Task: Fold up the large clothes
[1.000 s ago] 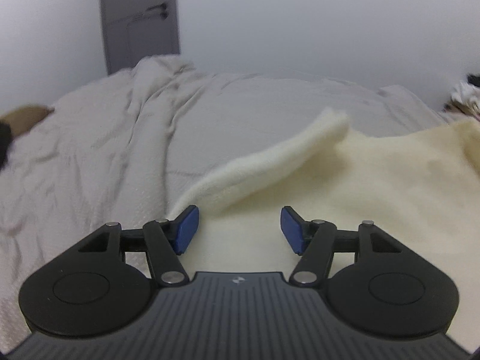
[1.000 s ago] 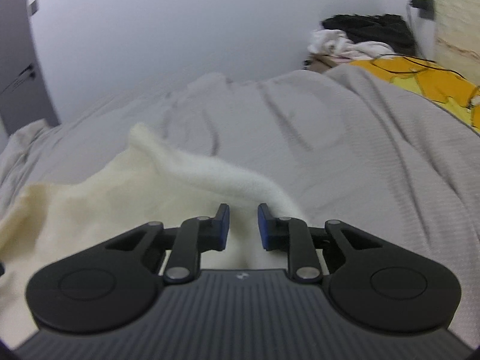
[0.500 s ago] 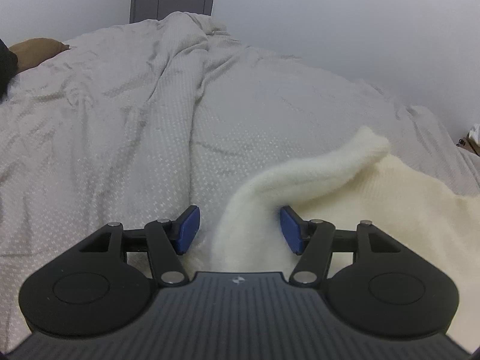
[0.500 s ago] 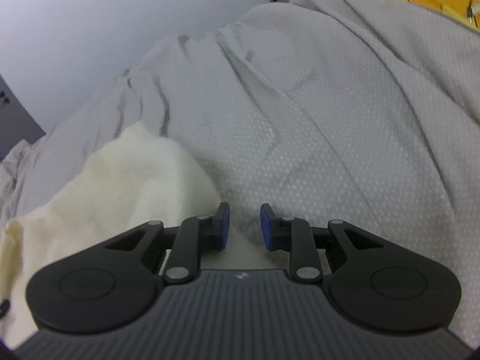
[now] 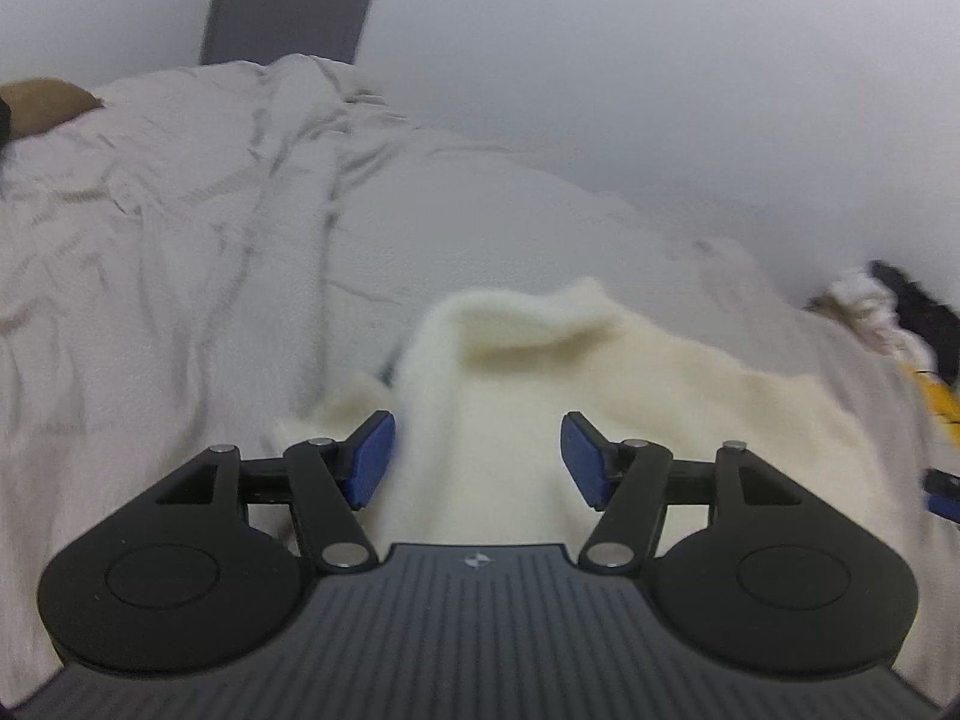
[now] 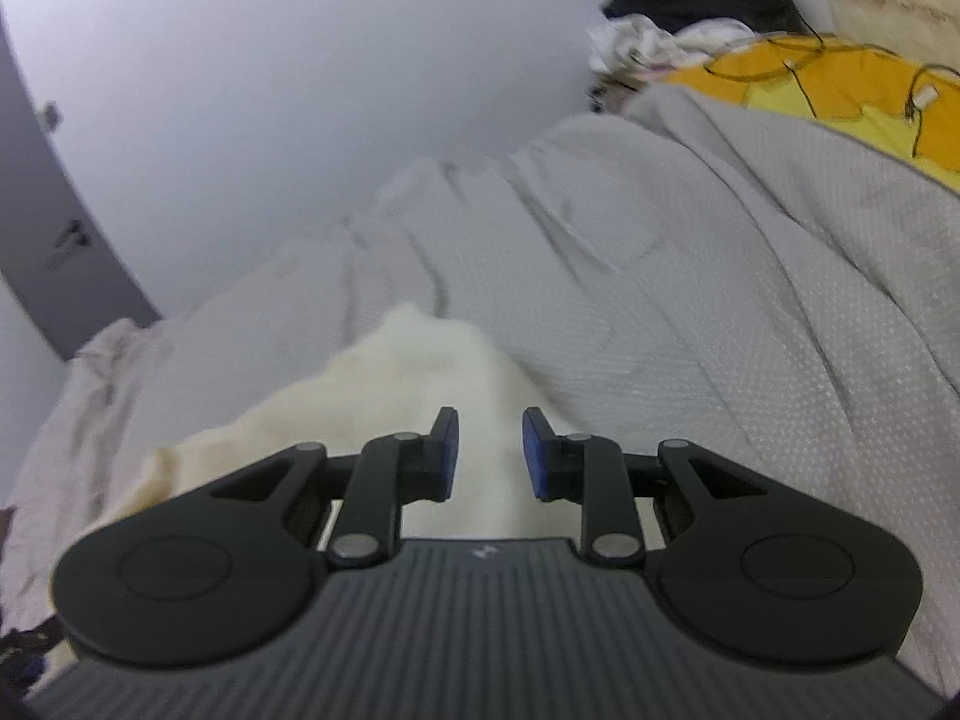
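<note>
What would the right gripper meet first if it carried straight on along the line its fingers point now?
Most likely the cream fleece garment: it fills the gap ahead of the right gripper, whose jaws stand apart. Beyond it lies the grey bedcover. Depth is uncertain through the fisheye blur.

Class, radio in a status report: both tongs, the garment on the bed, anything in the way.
Left tongs open. Right tongs open, gap narrow. Cream fleece garment lies on grey bedspread, under both. Nothing in the way.
</note>
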`<state>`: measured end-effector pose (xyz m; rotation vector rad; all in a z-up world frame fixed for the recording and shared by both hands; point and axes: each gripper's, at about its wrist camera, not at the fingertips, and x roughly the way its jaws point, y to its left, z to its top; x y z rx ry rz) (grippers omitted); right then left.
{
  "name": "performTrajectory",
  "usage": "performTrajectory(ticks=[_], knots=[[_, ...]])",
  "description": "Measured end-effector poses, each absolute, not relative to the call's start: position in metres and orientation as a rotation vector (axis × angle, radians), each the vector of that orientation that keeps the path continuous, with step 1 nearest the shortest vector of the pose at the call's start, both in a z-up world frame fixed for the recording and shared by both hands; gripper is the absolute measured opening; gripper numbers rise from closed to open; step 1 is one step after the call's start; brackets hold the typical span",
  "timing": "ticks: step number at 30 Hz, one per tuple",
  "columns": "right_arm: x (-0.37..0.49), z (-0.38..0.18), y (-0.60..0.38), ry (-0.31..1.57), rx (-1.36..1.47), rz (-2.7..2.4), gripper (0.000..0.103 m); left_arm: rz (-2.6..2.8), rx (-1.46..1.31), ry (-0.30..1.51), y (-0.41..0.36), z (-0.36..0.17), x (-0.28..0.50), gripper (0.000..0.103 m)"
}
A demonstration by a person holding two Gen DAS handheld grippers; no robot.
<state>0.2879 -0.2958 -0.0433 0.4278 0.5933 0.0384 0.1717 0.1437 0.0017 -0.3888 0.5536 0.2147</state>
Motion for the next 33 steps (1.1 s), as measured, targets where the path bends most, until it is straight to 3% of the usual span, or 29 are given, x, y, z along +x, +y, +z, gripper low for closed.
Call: performTrajectory(ticks=[8, 10, 12, 14, 24, 33], knots=[[0.221, -0.027, -0.287, 0.611, 0.535, 0.226, 0.029, 0.087, -0.559, 0.580, 0.117, 0.006, 0.118, 0.071], [0.210, -0.035, -0.288, 0.663, 0.597, 0.263, 0.039, 0.062, -0.635, 0.617, 0.114, -0.004, 0.110, 0.072], [0.203, -0.044, -0.289, 0.710, 0.658, 0.287, 0.060, 0.052, -0.702, 0.650, 0.115, -0.015, 0.106, 0.074], [0.198, -0.055, -0.288, 0.754, 0.723, 0.303, 0.072, 0.047, -0.778, 0.662, 0.121, -0.022, 0.104, 0.077], [0.196, -0.091, -0.294, 0.874, 1.026, 0.322, 0.072, 0.030, -1.057, 0.714, 0.140, -0.044, 0.084, 0.079], [0.196, -0.113, -0.285, 0.965, 1.075, 0.257, 0.068, 0.092, -1.186, 0.736, 0.155, -0.079, 0.103, 0.079]])
